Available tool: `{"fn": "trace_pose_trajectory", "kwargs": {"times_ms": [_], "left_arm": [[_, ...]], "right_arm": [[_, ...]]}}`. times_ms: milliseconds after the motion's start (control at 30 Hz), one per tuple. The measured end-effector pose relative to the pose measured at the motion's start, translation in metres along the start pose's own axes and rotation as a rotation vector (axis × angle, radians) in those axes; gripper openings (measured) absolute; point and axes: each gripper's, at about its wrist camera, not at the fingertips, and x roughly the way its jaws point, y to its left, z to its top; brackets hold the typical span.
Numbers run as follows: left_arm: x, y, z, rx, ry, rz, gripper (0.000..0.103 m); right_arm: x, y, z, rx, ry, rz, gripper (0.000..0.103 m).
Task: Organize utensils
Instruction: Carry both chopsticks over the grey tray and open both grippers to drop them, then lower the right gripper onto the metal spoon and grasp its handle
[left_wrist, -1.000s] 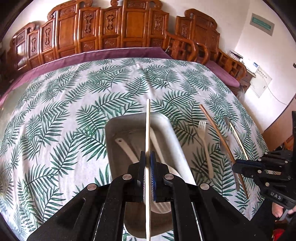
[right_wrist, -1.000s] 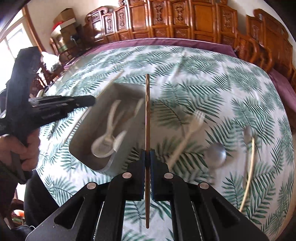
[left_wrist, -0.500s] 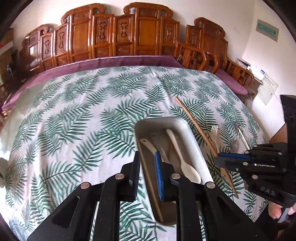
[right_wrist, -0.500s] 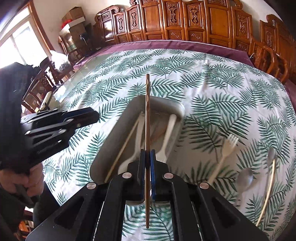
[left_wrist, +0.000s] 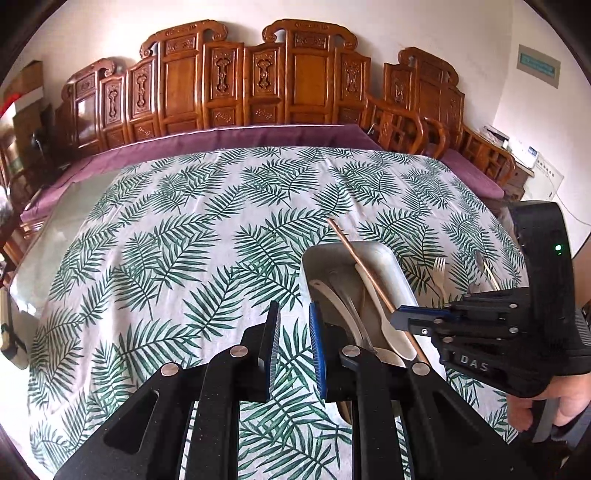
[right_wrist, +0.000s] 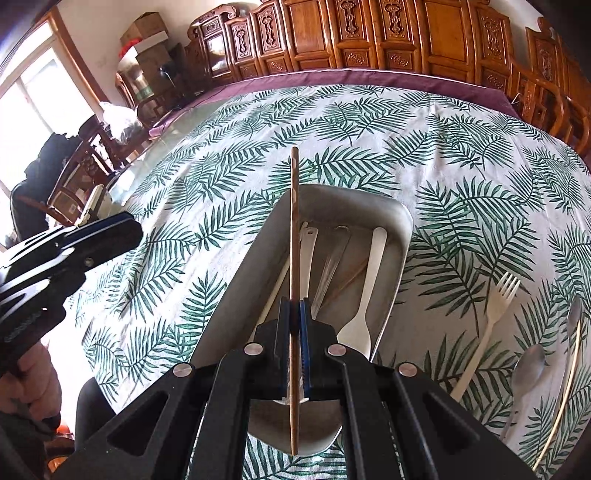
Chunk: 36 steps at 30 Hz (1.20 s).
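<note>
Pointing straight up the frame in the right wrist view, brown chopstick (right_wrist: 294, 258) has its long axis in line with the fingers, tip past the tray's far rim, rear end sticking out below the pads. Right gripper (right_wrist: 294, 325) jaws are clamped narrow on it, blue pads pressed to both sides. In the left wrist view the same chopstick (left_wrist: 373, 284) runs diagonally from upper left to lower right across the tray, above its contents.

Left gripper (left_wrist: 293, 332) sits at lower centre of its frame, jaws apart with a moderate gap, holding nothing, only leaf-print tablecloth (left_wrist: 184, 240) visible between the pads. It's just left of the tray.

Grey metal tray (right_wrist: 400, 221) sits centre frame, long axis running away from the camera. Inside, all lying lengthwise: a white spoon (right_wrist: 364, 291) on the right, a white utensil handle (right_wrist: 308, 258) just right of the chopstick, a clear utensil (right_wrist: 330, 266) between them, a pale chopstick (right_wrist: 275, 295) along the left wall. A thin brown piece lies on the tray floor, can't tell what it is.

On the cloth at lower right of the right wrist frame, outside the tray: white fork (right_wrist: 487, 325) tines up, metal spoon (right_wrist: 526, 373), pale chopstick (right_wrist: 565, 387) near the frame edge.
</note>
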Motion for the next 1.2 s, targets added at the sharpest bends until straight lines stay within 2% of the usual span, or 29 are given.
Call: {"fn": "trace_pose_trajectory", "kwargs": {"times_ms": [233, 300, 367, 633, 767, 833, 867, 933, 1000, 1067, 1100, 1133, 1200], "left_arm": [[-0.001, -0.003, -0.006, -0.001, 0.009, 0.001, 0.015], [-0.001, -0.004, -0.007, -0.001, 0.009, -0.002, 0.015], [-0.001, -0.007, -0.007, 0.000, 0.011, -0.005, 0.015], [-0.001, -0.031, -0.009, 0.021, 0.012, -0.044, 0.015], [0.001, -0.051, -0.010, 0.038, 0.013, -0.079, 0.025], [0.004, -0.063, -0.011, 0.047, 0.018, -0.097, 0.025], [0.005, -0.069, -0.012, 0.051, 0.021, -0.105, 0.026], [0.009, -0.082, -0.014, 0.065, 0.027, -0.124, 0.030], [0.014, -0.095, -0.016, 0.076, 0.039, -0.138, 0.032], [0.017, -0.106, -0.018, 0.089, 0.050, -0.146, 0.034], [0.019, -0.112, -0.019, 0.097, 0.053, -0.150, 0.041], [0.020, -0.119, -0.020, 0.110, 0.053, -0.156, 0.044], [0.022, -0.126, -0.021, 0.127, 0.056, -0.161, 0.045]], "right_arm": [[0.002, -0.004, -0.003, -0.005, 0.004, -0.012, 0.007], [0.000, -0.007, -0.005, -0.001, 0.002, -0.010, 0.012], [-0.005, -0.009, -0.007, -0.006, -0.007, -0.017, 0.013], [-0.051, -0.044, -0.037, 0.005, -0.052, -0.078, 0.013], [-0.073, -0.073, -0.060, 0.014, -0.055, -0.152, 0.013], [-0.081, -0.091, -0.073, 0.024, -0.049, -0.192, 0.014], [-0.083, -0.098, -0.078, 0.030, -0.046, -0.205, 0.016], [-0.086, -0.114, -0.089, 0.038, -0.036, -0.243, 0.030], [-0.084, -0.127, -0.097, 0.040, -0.022, -0.278, 0.030], [-0.080, -0.137, -0.104, 0.066, -0.006, -0.278, 0.030], [-0.077, -0.144, -0.107, 0.079, 0.003, -0.277, 0.030], [-0.073, -0.147, -0.109, 0.086, 0.009, -0.275, 0.030], [-0.065, -0.153, -0.111, 0.094, 0.027, -0.273, 0.030]]}}
